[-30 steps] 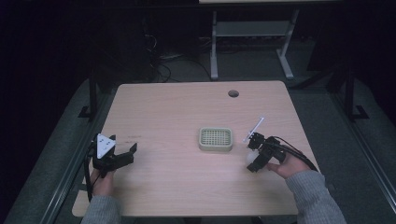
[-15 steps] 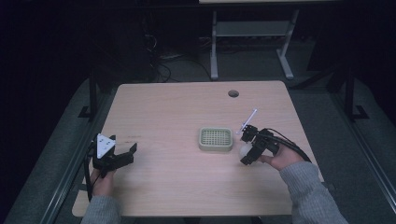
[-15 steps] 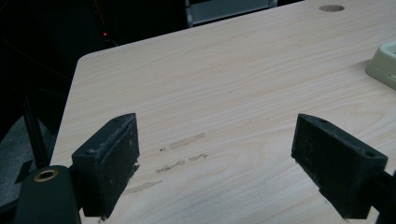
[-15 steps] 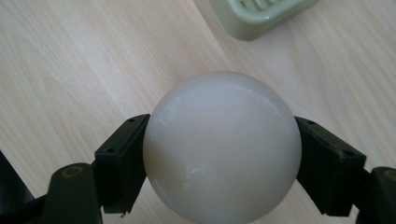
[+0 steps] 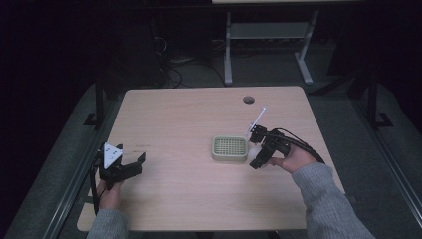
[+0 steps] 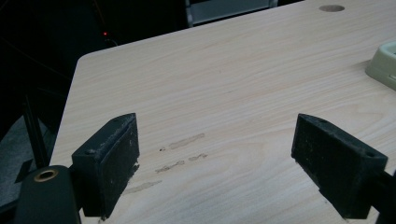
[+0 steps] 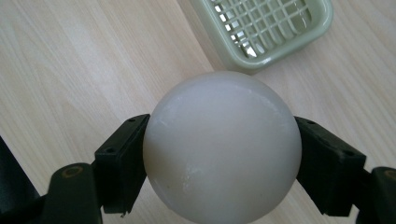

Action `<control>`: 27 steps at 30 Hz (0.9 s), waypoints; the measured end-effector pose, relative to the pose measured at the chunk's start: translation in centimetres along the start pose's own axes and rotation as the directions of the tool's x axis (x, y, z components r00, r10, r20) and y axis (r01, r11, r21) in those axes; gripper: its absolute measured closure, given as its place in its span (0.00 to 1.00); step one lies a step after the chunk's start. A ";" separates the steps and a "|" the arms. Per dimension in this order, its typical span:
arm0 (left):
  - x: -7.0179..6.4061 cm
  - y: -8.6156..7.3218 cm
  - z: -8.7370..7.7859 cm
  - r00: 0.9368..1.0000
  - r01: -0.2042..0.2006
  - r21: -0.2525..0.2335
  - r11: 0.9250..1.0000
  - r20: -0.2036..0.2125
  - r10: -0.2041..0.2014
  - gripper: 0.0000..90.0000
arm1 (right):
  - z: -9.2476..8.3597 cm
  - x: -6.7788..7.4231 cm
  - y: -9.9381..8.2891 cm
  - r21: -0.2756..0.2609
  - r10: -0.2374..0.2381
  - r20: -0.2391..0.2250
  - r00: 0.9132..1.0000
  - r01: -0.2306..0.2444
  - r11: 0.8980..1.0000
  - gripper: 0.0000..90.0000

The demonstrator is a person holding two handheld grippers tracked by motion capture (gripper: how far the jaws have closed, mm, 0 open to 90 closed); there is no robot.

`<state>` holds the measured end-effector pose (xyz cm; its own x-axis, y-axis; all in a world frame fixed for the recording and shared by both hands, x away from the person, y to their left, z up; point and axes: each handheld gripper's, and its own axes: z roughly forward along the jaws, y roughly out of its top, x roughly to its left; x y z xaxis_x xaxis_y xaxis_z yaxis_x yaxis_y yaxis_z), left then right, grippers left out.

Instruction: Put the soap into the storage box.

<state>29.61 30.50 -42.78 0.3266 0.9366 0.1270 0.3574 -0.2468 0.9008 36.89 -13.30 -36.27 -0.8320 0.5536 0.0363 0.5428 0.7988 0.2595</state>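
A pale green tray with a grid floor lies on the wooden table right of centre. In the right gripper view the tray lies just beyond the jaws, and nothing shows in the part of it I can see. My right gripper hovers at its right edge, shut on a white ball that fills the span between both fingers. My left gripper rests near the table's front left corner. It stands open with bare wood between its jaws.
The light wooden table has a round cable hole near its back edge. Faint smudges mark the wood ahead of the left jaws. A metal desk frame and cables stand on the dark floor behind.
My right gripper has carried the white ball to the left and slightly away from me, up to the tray's right edge. The left gripper has stayed put.
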 end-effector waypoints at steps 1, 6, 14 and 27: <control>0.0 0.0 0.0 1.000 0.000 -0.006 1.000 0.001 0.000 0.16 | -0.1 -0.1 0.4 0.001 -0.004 0.001 1.000 0.004 1.000 0.27; 0.1 0.0 0.0 1.000 -0.002 -0.001 1.000 0.000 0.002 0.16 | -0.2 -0.2 1.1 -0.001 -0.013 -0.005 1.000 0.013 1.000 0.27; 0.0 0.1 -0.1 1.000 0.001 -0.003 1.000 0.001 -0.001 0.16 | 0.0 -0.4 2.5 0.005 -0.016 -0.015 1.000 0.016 1.000 0.27; 0.0 0.1 0.0 1.000 0.000 -0.001 1.000 -0.002 0.000 0.16 | 0.3 -0.7 5.2 0.006 -0.036 -0.029 0.999 0.036 0.999 0.27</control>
<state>29.62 30.51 -42.67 0.3244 0.9372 0.1278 0.3566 -0.2463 0.9012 40.37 -9.48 -35.25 -0.8538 0.5177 0.0551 0.5133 0.8195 0.2547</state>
